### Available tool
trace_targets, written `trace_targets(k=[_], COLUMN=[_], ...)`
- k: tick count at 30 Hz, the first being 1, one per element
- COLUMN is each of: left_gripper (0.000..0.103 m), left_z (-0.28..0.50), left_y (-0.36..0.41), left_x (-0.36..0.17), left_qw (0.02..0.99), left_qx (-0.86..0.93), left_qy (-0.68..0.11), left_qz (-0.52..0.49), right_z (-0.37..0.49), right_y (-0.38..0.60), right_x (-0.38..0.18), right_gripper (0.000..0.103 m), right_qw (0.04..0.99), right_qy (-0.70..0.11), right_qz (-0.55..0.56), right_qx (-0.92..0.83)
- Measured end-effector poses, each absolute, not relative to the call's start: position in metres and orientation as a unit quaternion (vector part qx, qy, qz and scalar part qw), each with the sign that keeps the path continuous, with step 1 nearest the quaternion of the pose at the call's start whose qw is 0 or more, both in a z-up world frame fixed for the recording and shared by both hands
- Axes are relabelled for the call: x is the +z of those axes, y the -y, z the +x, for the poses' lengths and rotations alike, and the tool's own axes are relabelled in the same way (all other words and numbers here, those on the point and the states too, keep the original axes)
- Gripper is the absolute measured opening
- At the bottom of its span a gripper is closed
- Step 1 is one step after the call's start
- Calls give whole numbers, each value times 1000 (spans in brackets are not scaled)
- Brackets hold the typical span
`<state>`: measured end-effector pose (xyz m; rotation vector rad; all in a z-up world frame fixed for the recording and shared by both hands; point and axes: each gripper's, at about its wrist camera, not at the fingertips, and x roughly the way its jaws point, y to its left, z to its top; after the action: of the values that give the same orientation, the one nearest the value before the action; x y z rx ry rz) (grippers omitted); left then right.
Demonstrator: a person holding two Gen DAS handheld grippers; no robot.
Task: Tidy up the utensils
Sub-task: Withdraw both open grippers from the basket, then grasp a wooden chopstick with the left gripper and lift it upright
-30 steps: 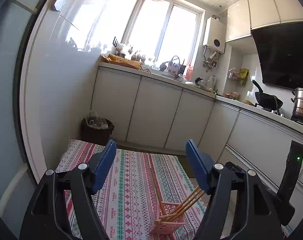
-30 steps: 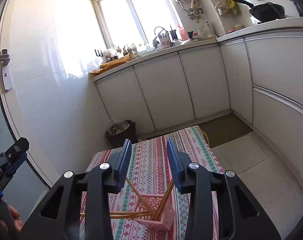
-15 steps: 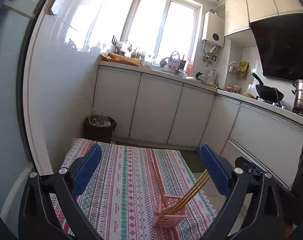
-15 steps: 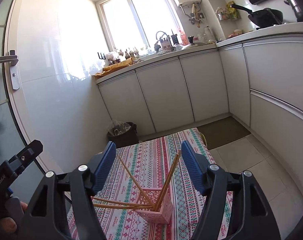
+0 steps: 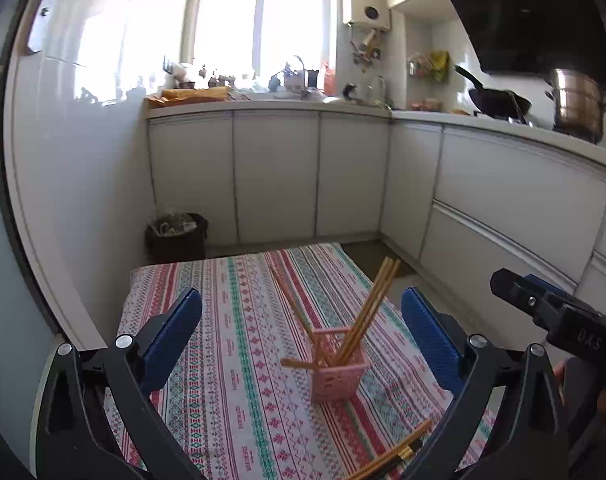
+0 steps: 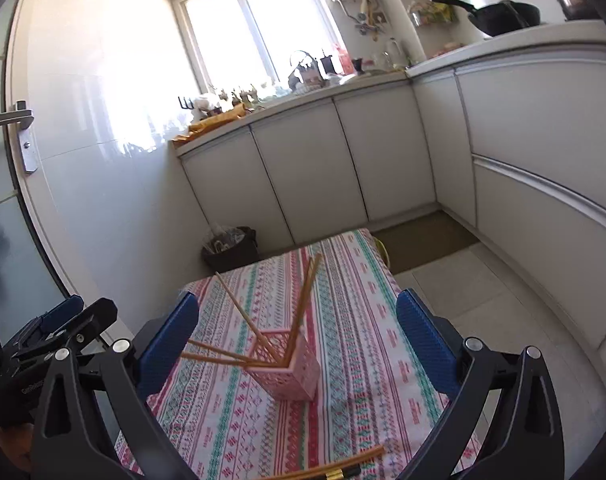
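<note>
A pink slotted basket stands upright on the patterned tablecloth covering the surface, right of its middle, and holds the upright chopsticks. In the left wrist view three or four lean far-right together, one leans far-left and one or two jut out low to the left; the exact count cannot be told. In the right wrist view the basket shows two sticks leaning far, one to the left and one near upright, and two more splayed low to the left. More loose chopsticks lie flat near the surface's near edge, at least three, dark-tipped; the right wrist view shows them between the near finger bases.

The left gripper hangs above the near half of the cloth, its blue fingers spread wide and holding nothing. The right gripper is likewise spread wide and empty, its fingers framing the basket from above without touching it. Bare cloth lies left of and beyond the basket; the surface's right edge drops to a tiled floor beside white cabinets. A dark waste bin sits beyond the far-left corner.

Against half a second earlier, both pairs of fingers have parted further, both cameras have pulled back, and the loose chopsticks at the near edge have come into sight.
</note>
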<state>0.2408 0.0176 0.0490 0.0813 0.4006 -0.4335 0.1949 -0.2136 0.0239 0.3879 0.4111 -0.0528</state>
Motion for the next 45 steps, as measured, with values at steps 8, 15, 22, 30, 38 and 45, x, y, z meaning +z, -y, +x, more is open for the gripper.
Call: trace_targets(k=[8, 15, 22, 30, 38, 45], left_gripper=[96, 96, 96, 56, 33, 31], left_z=[220, 223, 252, 280, 292, 295], left_y=[30, 78, 116, 174, 198, 198], left_x=[-28, -93, -129, -148, -175, -184], left_qw=[842, 745, 689, 638, 586, 569], left_qx=[-379, -406, -391, -411, -418, -433], left_qy=[-342, -423, -478, -503, -518, -528], left_qz=[176, 317, 380, 414, 462, 457], right_z=[152, 132, 133, 134, 132, 132], right_y=[256, 272, 297, 315, 326, 330], right_x=[-33, -79, -99, -121, -126, -131], right_gripper=[96, 96, 96, 96, 96, 96], right_qw=[915, 876, 838, 792, 782, 775], right_qy=[-314, -390, -416, -439, -442, -446], right_qz=[243, 273, 347, 424, 439, 447], right_qx=[-66, -74, -67, -39, -32, -31])
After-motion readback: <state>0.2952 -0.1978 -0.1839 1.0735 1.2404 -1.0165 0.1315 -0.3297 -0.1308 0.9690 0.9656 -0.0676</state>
